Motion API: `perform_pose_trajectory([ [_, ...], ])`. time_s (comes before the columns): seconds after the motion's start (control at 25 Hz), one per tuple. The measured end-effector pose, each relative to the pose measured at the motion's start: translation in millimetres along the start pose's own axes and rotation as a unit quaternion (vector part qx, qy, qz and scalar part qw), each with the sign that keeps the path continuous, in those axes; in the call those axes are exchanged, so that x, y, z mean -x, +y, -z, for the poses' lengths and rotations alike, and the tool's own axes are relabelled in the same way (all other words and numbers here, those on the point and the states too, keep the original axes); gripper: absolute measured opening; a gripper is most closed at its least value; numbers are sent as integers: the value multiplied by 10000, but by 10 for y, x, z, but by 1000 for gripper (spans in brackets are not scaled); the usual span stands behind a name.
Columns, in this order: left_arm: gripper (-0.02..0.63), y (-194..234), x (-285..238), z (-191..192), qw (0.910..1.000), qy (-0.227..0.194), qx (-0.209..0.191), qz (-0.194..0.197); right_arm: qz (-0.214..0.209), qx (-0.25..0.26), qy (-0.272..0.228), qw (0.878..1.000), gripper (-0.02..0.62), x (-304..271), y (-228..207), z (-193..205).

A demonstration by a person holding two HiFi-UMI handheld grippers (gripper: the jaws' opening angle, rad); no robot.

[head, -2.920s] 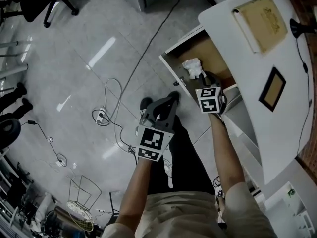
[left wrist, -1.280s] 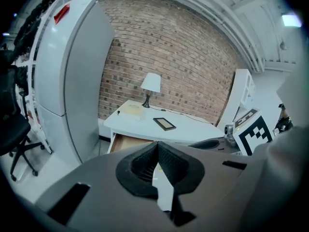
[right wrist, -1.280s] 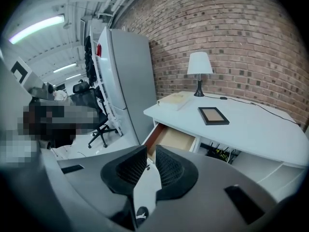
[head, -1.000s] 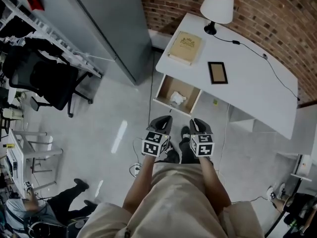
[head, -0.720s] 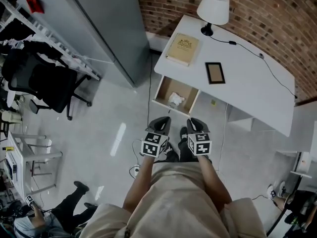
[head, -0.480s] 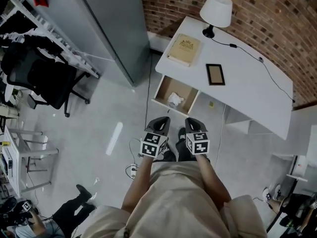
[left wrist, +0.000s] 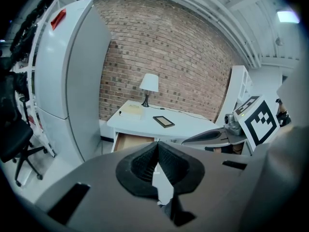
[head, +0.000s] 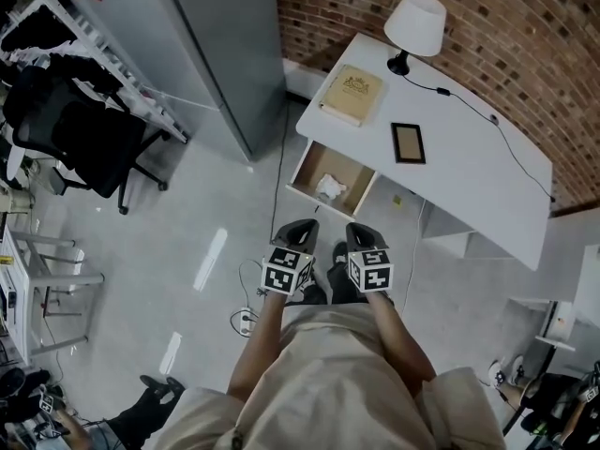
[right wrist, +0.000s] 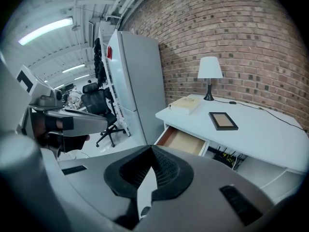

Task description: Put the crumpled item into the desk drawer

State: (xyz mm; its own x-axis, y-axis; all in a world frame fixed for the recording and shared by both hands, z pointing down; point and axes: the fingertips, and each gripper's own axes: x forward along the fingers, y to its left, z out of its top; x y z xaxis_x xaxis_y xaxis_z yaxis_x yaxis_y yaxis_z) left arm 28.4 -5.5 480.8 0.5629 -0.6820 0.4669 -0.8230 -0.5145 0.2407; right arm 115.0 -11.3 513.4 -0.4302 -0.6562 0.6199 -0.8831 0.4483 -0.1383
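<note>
The counter (head: 469,172) is smooth matt white; its drawer (head: 349,167) shows bare brown wood inside, holding crumpled white paper (head: 328,187). Rough red brick wall (head: 525,26); the glossy grey floor (head: 187,232) mirrors the lights.

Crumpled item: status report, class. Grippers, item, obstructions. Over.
Left gripper and right gripper shut, empty, well short of the desk. Crumpled item lying inside the open drawer. Nothing seen blocking the drawer.

One desk (head: 469,172), one drawer (head: 349,171), one crumpled paper (head: 329,187), one lamp (head: 416,22), one book (head: 352,95), one picture frame (head: 408,142), one office chair (head: 80,139), two grippers (head: 298,229) (head: 358,232).
</note>
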Motion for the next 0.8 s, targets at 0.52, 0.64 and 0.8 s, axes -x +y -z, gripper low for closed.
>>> perform_pose_trajectory([
  [0.52,15,-124,-17,196,9998,132,115,-14,-117,-171,134,9997,25,67,3,326],
  [0.64,15,-126,11,257,9998,173,137,-30,-164,-197,117,9996,25,56,8,341],
  [0.8,15,-147,13,289,9997,219,133,0,-159,-167,101,9997,25,70,1,339],
])
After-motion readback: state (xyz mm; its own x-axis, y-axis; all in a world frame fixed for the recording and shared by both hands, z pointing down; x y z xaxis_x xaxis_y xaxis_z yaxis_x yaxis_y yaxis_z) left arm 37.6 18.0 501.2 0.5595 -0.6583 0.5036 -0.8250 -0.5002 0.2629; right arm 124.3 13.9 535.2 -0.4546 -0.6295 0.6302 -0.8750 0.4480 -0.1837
